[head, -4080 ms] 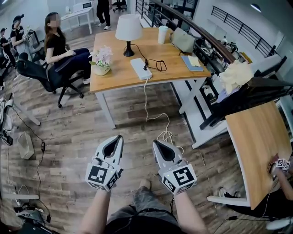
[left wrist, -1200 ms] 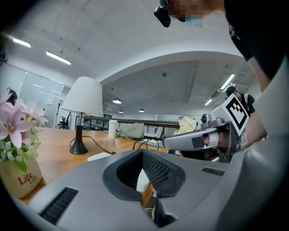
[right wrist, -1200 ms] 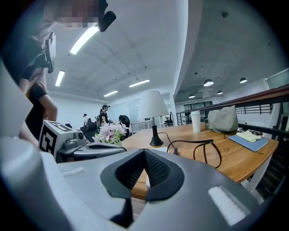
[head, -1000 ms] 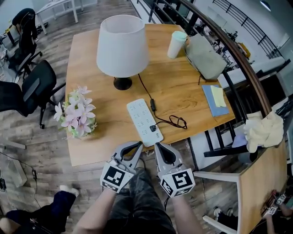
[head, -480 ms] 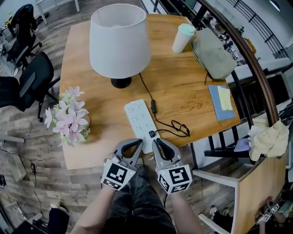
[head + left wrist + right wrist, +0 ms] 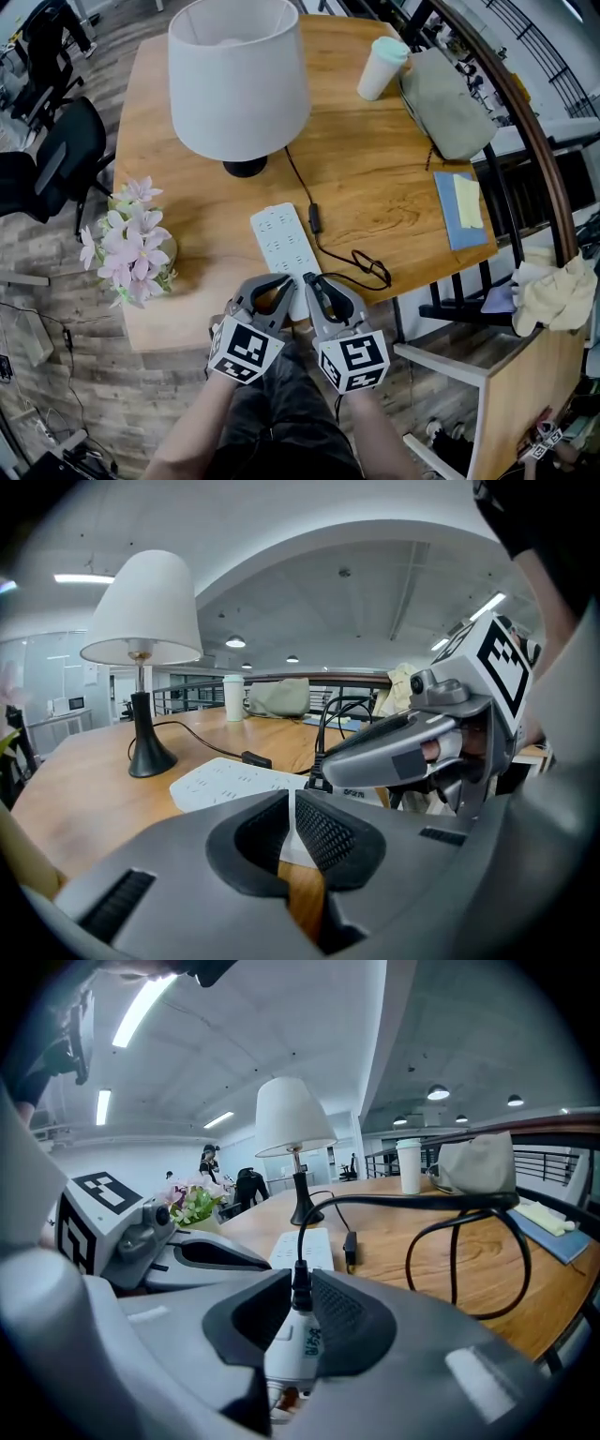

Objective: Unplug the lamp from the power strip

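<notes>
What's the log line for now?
right gripper: jaws opening around lamp plug | left gripper: shut at power strip | status: plugged in

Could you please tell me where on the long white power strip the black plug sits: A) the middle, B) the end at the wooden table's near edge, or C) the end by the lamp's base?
B: the black plug sits at the white power strip's end by the table's near edge.
</notes>
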Demonstrator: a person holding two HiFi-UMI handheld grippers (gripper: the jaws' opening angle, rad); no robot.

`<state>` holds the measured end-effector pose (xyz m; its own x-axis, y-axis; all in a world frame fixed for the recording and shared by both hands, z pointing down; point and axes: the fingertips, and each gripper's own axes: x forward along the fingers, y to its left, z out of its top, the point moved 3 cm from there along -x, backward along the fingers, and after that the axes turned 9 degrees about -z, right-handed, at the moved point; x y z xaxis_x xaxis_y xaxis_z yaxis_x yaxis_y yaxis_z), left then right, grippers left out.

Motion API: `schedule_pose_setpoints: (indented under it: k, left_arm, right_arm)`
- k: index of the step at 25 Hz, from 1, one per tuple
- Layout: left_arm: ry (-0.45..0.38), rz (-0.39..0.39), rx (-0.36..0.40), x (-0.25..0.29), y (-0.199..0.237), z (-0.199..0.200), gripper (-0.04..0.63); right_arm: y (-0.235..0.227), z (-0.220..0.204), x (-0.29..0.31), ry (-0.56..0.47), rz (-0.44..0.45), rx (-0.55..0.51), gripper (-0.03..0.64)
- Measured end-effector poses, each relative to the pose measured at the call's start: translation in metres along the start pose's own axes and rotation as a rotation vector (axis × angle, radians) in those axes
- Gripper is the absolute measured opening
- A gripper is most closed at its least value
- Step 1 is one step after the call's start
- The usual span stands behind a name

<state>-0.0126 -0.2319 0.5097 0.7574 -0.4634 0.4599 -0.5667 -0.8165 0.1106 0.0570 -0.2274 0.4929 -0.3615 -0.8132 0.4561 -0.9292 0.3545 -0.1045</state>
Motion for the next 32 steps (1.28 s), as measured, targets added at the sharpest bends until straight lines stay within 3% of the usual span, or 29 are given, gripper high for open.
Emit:
schedule_pose_setpoints:
  k: [9,16,22,28,32]
  left_arm:
    - [0.094,0.020,0.084,0.016,0.003,0.001,-0.003]
    - [0.116,0.025,0.127,0.016,0.002,0.001,-0.003]
    - [0.118,0.021,0.128,0.016,0.001,0.002,-0.003]
    - [0.127,0.028,0.129,0.017,0.001,0.001,-0.003]
    - [0.123,0.025,0.121,0.017,0.002,0.001,-0.003]
  right_arm:
    - [0.000,-0.001,0.003,0.019,-0.014,0.022,0.061]
    - [0.011,0.004,0.003,-0.001,-0.057,-0.103,0.066]
    - [-0.002,0.000,0.002,0.009,-0.042,0.046,0.066]
    - [0.012,0.009,-0.001,-0.014,-0.054,-0.107,0.064]
    - [0.013,0.022,-0.001,-0.041,-0.037,-0.120,0.064]
